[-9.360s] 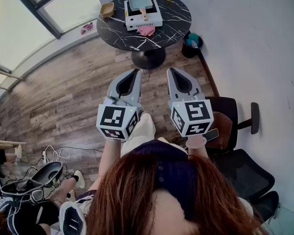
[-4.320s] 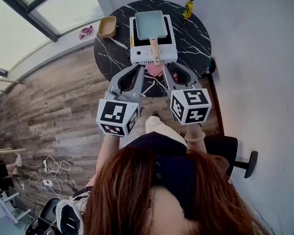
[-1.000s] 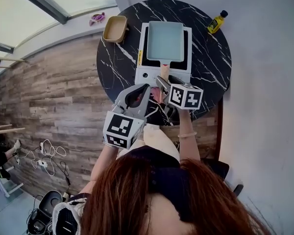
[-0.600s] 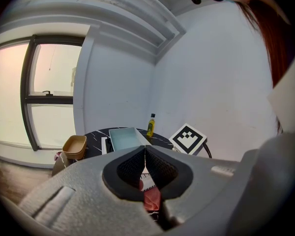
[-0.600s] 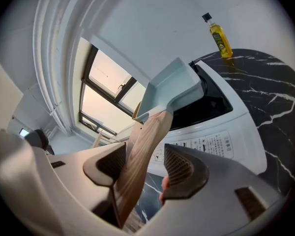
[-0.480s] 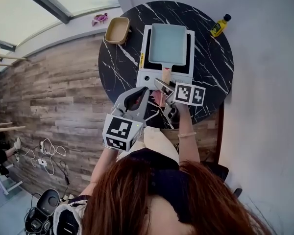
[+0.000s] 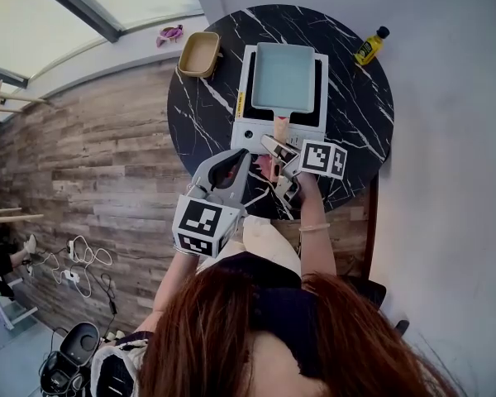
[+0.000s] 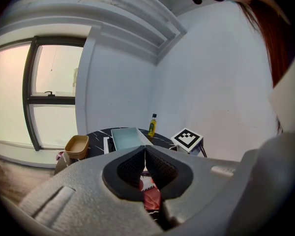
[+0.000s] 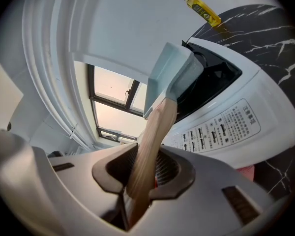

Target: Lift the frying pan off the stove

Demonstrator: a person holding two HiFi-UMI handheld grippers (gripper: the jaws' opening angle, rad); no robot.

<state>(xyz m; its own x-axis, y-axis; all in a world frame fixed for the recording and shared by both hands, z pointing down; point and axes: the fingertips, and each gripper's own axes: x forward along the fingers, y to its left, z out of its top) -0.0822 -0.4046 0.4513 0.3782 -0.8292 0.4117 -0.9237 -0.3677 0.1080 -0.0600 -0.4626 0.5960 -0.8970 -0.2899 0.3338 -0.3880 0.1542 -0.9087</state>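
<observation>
In closing right gripper (image 9: pixel 143 173), frying pan handle (image 9: pixel 155 127)

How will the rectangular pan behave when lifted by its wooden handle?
The right gripper, jaws just closed on the wooden handle, holds far from the pan body, so it will probably droop. The smooth handle might twist between pads. Pan looks rigid.

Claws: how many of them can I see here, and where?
2. The left claw is shut and empty above the table's near edge. The right claw, its jaws just now closing, grips the pan's wooden handle in front of the stove. None seems hidden.
</observation>
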